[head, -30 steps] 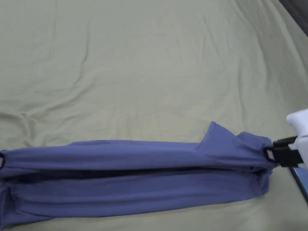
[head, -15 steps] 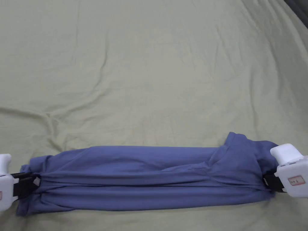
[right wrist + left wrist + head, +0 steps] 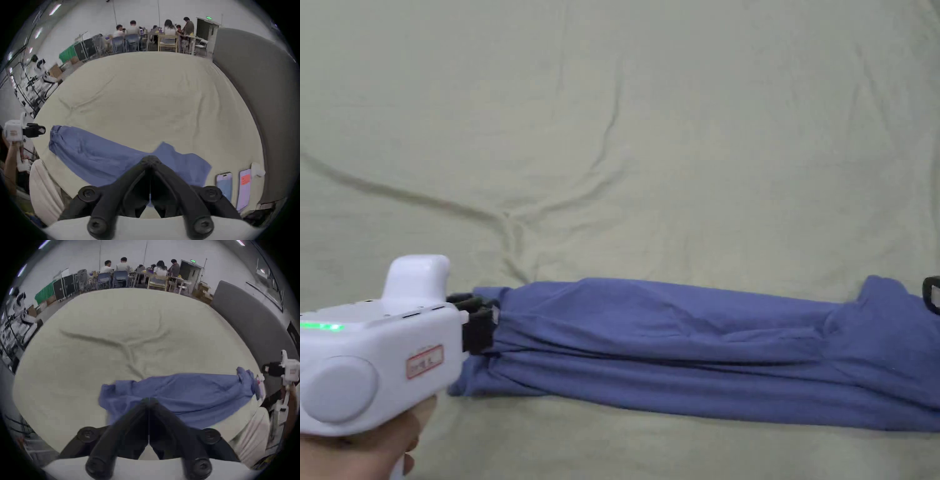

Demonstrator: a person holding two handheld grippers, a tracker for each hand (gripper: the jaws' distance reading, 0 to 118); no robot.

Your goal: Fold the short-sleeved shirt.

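Observation:
The blue short-sleeved shirt [image 3: 687, 350] lies folded into a long narrow band across the near part of the bed. It also appears in the left gripper view [image 3: 186, 395] and the right gripper view [image 3: 97, 154]. My left gripper [image 3: 481, 319] is at the band's left end with its jaws shut [image 3: 148, 400]. From the right gripper view it [image 3: 43, 129] hangs just clear of the cloth. My right gripper [image 3: 932, 294] sits at the band's right end, jaws shut [image 3: 150, 158]. In the left gripper view it [image 3: 265, 369] stands apart from the sleeve end.
The pale green bedsheet [image 3: 612, 125] is wrinkled, with a forked crease behind the shirt. Two phones [image 3: 224, 183] lie on the bed right of the shirt, near a grey headboard [image 3: 259, 97]. Several people sit at tables [image 3: 162, 37] far behind the bed.
The shirt was stretched between both grippers; it now lies slack on the bed, and both grippers have come off its ends. The head camera has swung left.

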